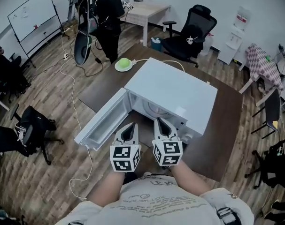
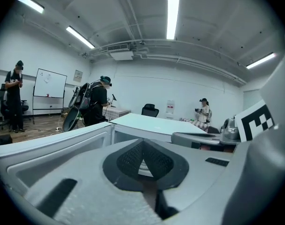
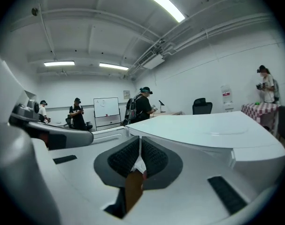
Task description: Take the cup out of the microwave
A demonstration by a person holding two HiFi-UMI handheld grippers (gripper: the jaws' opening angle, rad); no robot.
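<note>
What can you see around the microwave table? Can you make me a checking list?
Surface: dark brown table, holding the microwave.
Job's things: white microwave, its door swung open to the left; no cup seen in any view.
Clutter: green round thing at the table's far edge.
Grippers: left gripper and right gripper both shut and empty, side by side at the microwave's opening.
Cables: white cable behind the microwave; floor cable trailing over the wood floor.
Surroundings: office chair, whiteboard, a standing person.
</note>
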